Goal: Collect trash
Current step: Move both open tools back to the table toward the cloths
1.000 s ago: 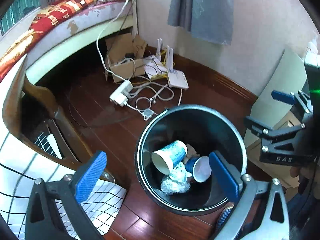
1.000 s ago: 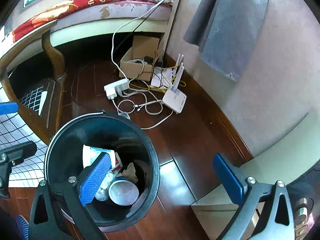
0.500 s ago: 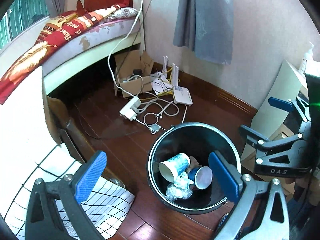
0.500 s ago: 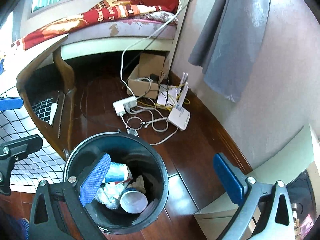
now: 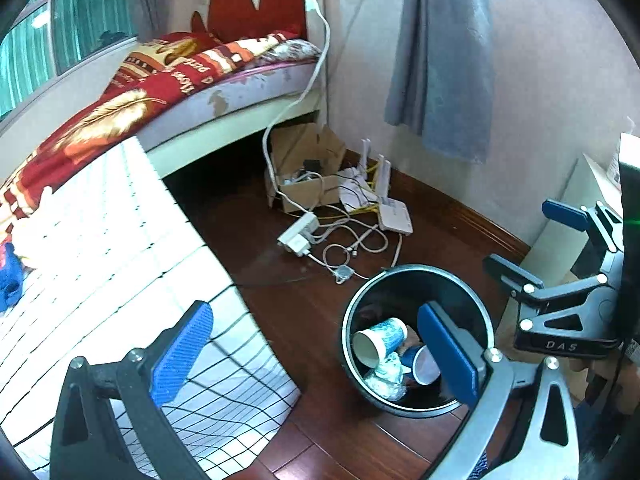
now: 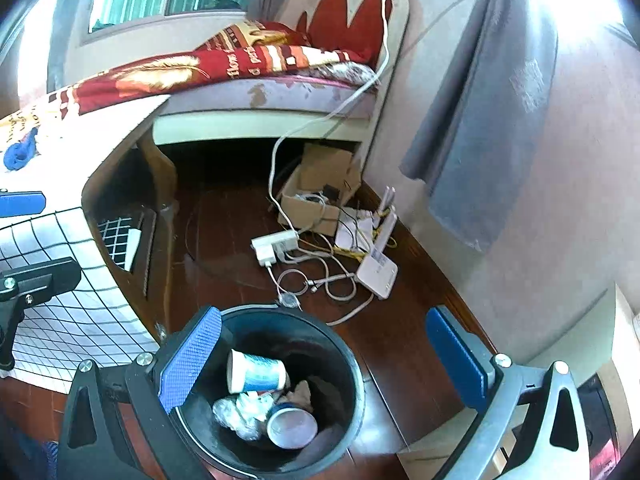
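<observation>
A black round bin point(image 5: 400, 280) point(image 6: 352, 360) stands on the dark wooden floor. Inside lie a white and blue paper cup point(image 5: 378, 340) point(image 6: 256, 372), a second blue cup point(image 5: 422, 364) point(image 6: 290, 426) and crumpled clear plastic point(image 5: 386, 378) point(image 6: 240, 414). My left gripper point(image 5: 316, 356) is open and empty, held high above the floor beside the bin. My right gripper point(image 6: 324, 360) is open and empty too, held above the bin. It also shows at the right edge of the left wrist view, as the right gripper point(image 5: 532, 240).
A table with a white grid-pattern cloth point(image 5: 100, 264) point(image 6: 60, 312) stands left of the bin. A bed with a red blanket point(image 5: 160, 88) lies behind. A cardboard box point(image 5: 308, 164), power strip point(image 5: 298, 234), router point(image 5: 394, 216) and cables point(image 6: 316, 280) lie by the wall.
Both grippers have risen and drawn back from the bin, so it looks smaller and lower in both views. More of the bed and the table top has come into sight.
</observation>
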`<state>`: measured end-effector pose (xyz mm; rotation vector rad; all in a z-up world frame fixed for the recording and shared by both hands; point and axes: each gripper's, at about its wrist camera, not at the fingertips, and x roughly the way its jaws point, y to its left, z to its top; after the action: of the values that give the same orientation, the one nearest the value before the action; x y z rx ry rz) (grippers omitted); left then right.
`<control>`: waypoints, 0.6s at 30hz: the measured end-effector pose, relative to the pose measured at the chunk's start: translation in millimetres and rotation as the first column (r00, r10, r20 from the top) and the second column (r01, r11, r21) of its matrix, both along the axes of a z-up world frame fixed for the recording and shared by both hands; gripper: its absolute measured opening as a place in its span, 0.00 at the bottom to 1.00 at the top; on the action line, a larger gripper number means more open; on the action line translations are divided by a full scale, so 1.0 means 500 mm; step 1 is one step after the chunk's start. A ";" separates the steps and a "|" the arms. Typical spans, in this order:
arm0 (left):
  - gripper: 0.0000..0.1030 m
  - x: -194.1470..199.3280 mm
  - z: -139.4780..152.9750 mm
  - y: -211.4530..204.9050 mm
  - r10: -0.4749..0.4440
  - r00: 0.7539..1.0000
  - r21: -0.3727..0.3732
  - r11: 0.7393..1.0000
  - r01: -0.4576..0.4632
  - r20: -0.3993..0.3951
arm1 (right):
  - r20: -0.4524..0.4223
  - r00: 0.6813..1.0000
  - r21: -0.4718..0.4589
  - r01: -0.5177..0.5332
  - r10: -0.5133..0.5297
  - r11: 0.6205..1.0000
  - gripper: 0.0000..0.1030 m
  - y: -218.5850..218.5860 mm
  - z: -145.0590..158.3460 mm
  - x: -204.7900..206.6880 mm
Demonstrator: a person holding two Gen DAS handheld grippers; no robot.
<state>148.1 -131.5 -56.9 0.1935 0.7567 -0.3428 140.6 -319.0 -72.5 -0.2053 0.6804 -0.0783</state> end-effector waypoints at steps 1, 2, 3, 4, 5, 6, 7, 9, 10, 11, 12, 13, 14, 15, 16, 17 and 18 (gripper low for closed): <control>1.00 -0.001 0.004 0.009 0.010 1.000 -0.003 1.000 -0.010 0.003 | 0.007 1.000 -0.001 -0.007 0.007 1.000 1.00 0.007 0.004 0.001; 1.00 -0.002 0.007 0.017 0.018 1.000 -0.004 1.000 -0.018 0.006 | 0.014 1.000 -0.004 -0.016 0.016 1.000 1.00 0.015 0.008 0.002; 1.00 -0.003 0.011 0.024 0.025 1.000 -0.007 1.000 -0.025 0.011 | 0.021 1.000 -0.007 -0.023 0.023 1.000 1.00 0.022 0.012 0.004; 1.00 -0.005 0.014 0.033 0.034 0.999 -0.008 0.999 -0.033 0.016 | 0.029 0.999 -0.010 -0.030 0.030 1.000 1.00 0.030 0.016 0.006; 1.00 -0.006 0.018 0.043 0.043 0.999 -0.009 0.999 -0.042 0.021 | 0.036 0.999 -0.010 -0.040 0.040 0.999 1.00 0.040 0.020 0.008; 1.00 -0.007 0.020 0.052 0.051 0.998 -0.011 0.999 -0.051 0.024 | 0.040 0.998 -0.008 -0.046 0.046 0.999 1.00 0.046 0.022 0.009; 1.00 -0.007 0.022 0.061 0.061 0.998 -0.014 0.998 -0.060 0.028 | 0.046 0.997 -0.006 -0.056 0.056 0.998 1.00 0.056 0.027 0.012; 1.00 -0.009 0.026 0.080 0.081 0.996 -0.017 0.997 -0.080 0.035 | 0.058 0.996 -0.004 -0.073 0.073 0.997 1.00 0.074 0.034 0.017; 1.00 -0.009 0.028 0.093 0.094 0.995 -0.021 0.995 -0.093 0.037 | 0.064 0.994 -0.003 -0.083 0.083 0.997 1.00 0.084 0.038 0.019; 1.00 -0.009 0.029 0.101 0.103 0.994 -0.023 0.995 -0.102 0.040 | 0.070 0.993 -0.002 -0.095 0.095 0.995 1.00 0.096 0.042 0.022; 1.00 -0.010 0.031 0.111 0.114 0.992 -0.024 0.993 -0.113 0.044 | 0.074 0.991 -0.001 -0.108 0.107 0.994 1.00 0.110 0.046 0.025; 1.00 -0.012 0.033 0.123 0.127 0.991 -0.025 0.992 -0.126 0.049 | 0.078 0.990 0.001 -0.120 0.120 0.993 1.00 0.122 0.049 0.028; 1.00 -0.014 0.034 0.135 0.139 0.989 -0.027 0.990 -0.138 0.050 | 0.082 0.988 0.002 -0.135 0.134 0.991 1.00 0.135 0.053 0.032; 1.00 -0.015 0.035 0.149 0.154 0.987 -0.028 0.988 -0.153 0.053 | 0.085 0.985 0.002 -0.148 0.147 0.989 1.00 0.149 0.055 0.035; 1.00 -0.019 0.036 0.160 0.166 0.985 -0.027 0.986 -0.164 0.057 | 0.088 0.982 0.001 -0.167 0.166 0.986 1.00 0.168 0.057 0.039; 1.00 -0.022 0.038 0.176 0.182 0.981 -0.028 0.983 -0.181 0.061 | 0.090 0.980 0.001 -0.181 0.180 0.984 1.00 0.182 0.058 0.042; 1.00 -0.024 0.039 0.193 0.199 0.978 -0.031 0.980 -0.197 0.062 | 0.091 0.977 0.001 -0.194 0.193 0.981 1.00 0.195 0.058 0.044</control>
<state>136.3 -35.0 -37.3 0.1046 0.7005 -0.1556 162.4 -221.4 -43.4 -0.2564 0.5673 0.1021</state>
